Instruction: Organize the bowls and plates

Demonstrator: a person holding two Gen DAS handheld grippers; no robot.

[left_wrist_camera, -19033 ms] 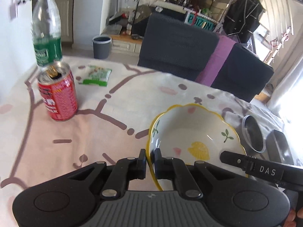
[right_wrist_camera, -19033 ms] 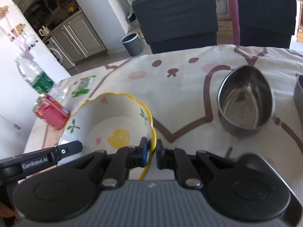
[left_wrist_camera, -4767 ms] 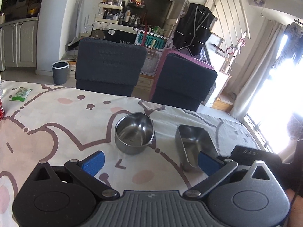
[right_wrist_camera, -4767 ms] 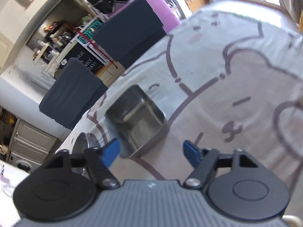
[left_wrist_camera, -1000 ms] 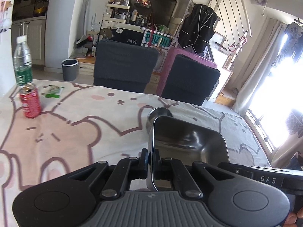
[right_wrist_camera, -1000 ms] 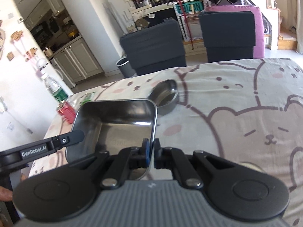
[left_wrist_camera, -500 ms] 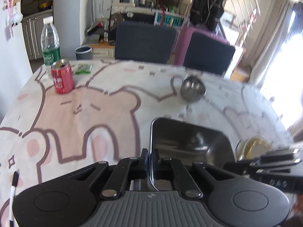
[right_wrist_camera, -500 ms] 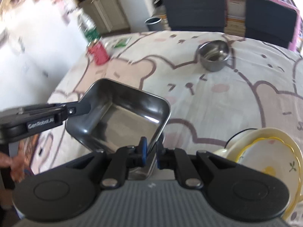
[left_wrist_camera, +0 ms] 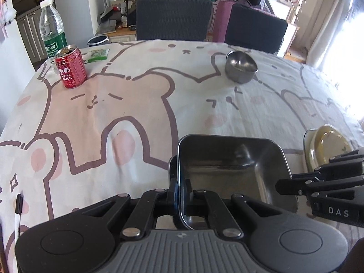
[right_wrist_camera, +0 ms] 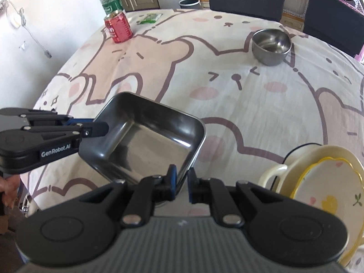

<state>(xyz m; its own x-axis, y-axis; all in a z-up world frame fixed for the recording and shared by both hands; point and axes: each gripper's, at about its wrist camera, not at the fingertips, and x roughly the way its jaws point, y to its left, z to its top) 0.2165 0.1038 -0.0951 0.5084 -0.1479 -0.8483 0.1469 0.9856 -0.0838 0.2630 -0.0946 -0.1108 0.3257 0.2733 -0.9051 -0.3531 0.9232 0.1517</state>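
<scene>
My left gripper (left_wrist_camera: 181,193) pinches the wall of the steel tray (left_wrist_camera: 229,159) low over the table (left_wrist_camera: 136,104). My right gripper (right_wrist_camera: 180,183) has just been loosening, its pads apart around the opposite rim.

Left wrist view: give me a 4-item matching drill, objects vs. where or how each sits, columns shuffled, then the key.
Things
1. square steel tray
2. round steel bowl
3. red milk can
4. marker pen

Places
A. far left, in front of the water bottle
B. near left table edge, lying flat
C. rim pinched in the left tool
D. far side, before the dark chairs

Pairs: 1-C, 2-D, 3-A, 4-B
</scene>
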